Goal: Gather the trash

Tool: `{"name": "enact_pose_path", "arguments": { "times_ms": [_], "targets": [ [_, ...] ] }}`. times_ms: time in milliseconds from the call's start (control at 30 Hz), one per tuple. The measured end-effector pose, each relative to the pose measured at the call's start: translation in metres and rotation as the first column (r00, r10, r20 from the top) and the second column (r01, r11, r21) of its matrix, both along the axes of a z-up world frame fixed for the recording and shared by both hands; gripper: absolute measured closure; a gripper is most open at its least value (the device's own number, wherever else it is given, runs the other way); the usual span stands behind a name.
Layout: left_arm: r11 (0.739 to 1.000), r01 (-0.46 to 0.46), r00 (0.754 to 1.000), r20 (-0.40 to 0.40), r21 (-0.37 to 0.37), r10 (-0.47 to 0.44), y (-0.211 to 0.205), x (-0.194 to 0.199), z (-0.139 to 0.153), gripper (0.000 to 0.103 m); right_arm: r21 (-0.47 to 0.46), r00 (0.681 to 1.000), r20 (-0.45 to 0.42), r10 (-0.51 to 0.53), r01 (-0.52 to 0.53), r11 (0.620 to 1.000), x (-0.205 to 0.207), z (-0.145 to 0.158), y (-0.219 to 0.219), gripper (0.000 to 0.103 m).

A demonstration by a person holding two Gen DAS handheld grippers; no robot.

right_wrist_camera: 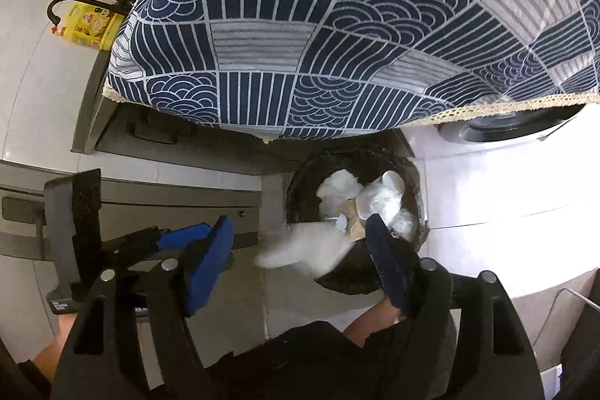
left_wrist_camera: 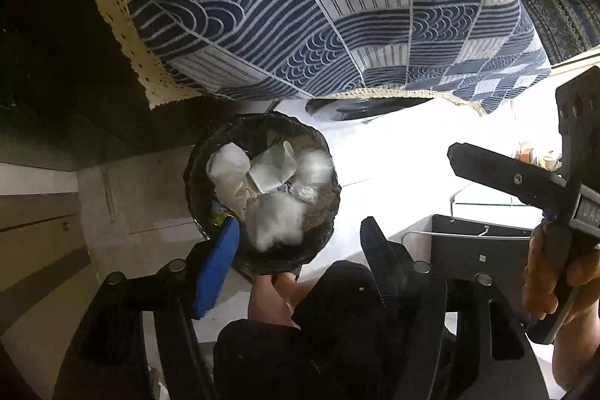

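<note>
Both the left gripper (left_wrist_camera: 296, 257) and the right gripper (right_wrist_camera: 300, 253) hang spread wide and empty, a dark lap blocking the floor beneath them. Just past their fingertips a round black bin (left_wrist_camera: 198, 175) opens upward, stuffed with blurred white tissues (left_wrist_camera: 275, 222). Beyond, a blue patterned cloth (right_wrist_camera: 337, 25) hides the surface it covers.

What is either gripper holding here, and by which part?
Nothing. The left gripper and right gripper are both open above the trash bin; a blurred white tissue lies over the bin's rim between the right fingers, unpinched.
</note>
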State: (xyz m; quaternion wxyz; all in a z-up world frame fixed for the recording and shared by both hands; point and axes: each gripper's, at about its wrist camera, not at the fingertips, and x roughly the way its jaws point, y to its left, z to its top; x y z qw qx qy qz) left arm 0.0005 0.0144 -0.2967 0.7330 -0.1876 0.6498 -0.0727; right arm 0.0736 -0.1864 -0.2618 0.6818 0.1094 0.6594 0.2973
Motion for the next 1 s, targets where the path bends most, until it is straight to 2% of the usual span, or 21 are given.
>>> {"name": "enact_pose_path", "arguments": {
  "times_ms": [300, 467, 533, 567, 600, 633, 733, 900, 1000],
  "targets": [
    [1.0, -0.015, 1.0, 0.024, 0.015, 0.014, 0.009, 0.006, 0.012, 0.038, -0.003, 1.0, 0.022, -0.017, 0.017, 1.0, -0.001, 0.012, -0.007, 0.027],
    [0.999, -0.031, 0.997, 0.065, 0.028, 0.029, 0.012, 0.004, 0.031, 0.038, -0.016, 0.998, 0.056, -0.027, 0.028, 0.999, -0.002, 0.026, -0.017, 0.017],
    [0.999, -0.036, 0.996, 0.079, 0.035, 0.034, 0.012, 0.001, 0.04, 0.037, -0.018, 0.996, 0.076, -0.045, 0.046, 0.999, -0.001, 0.035, -0.024, 0.01],
    [0.998, -0.043, 0.995, 0.09, 0.035, 0.039, 0.013, 0.0, 0.046, 0.035, -0.023, 0.995, 0.084, -0.049, 0.051, 0.998, -0.001, 0.038, -0.027, 0.009],
    [0.998, -0.047, 0.994, 0.099, 0.032, 0.044, 0.013, -0.001, 0.052, 0.026, -0.034, 0.994, 0.101, -0.05, 0.054, 0.998, -0.001, 0.044, -0.031, 0.007],
    [0.998, -0.053, 0.993, 0.105, 0.026, 0.05, 0.014, -0.001, 0.057, 0.022, -0.041, 0.991, 0.124, -0.048, 0.054, 0.998, -0.002, 0.051, -0.033, 0.005],
    [0.996, -0.089, 0.98, 0.177, 0.001, 0.088, 0.014, -0.007, 0.086, 0.021, -0.025, 0.985, 0.167, -0.052, 0.057, 0.998, -0.002, 0.069, -0.042, 0.005],
    [0.993, -0.105, 0.957, 0.275, 0.046, 0.088, 0.001, -0.017, 0.139, 0.009, -0.013, 0.971, 0.237, -0.037, 0.042, 0.999, -0.001, 0.105, -0.054, 0.005],
    [0.988, -0.134, 0.943, 0.316, 0.079, 0.102, -0.004, -0.025, 0.167, 0.007, 0.017, 0.954, 0.299, -0.028, 0.024, 1.0, -0.004, 0.136, -0.059, 0.005]
  ]
}}
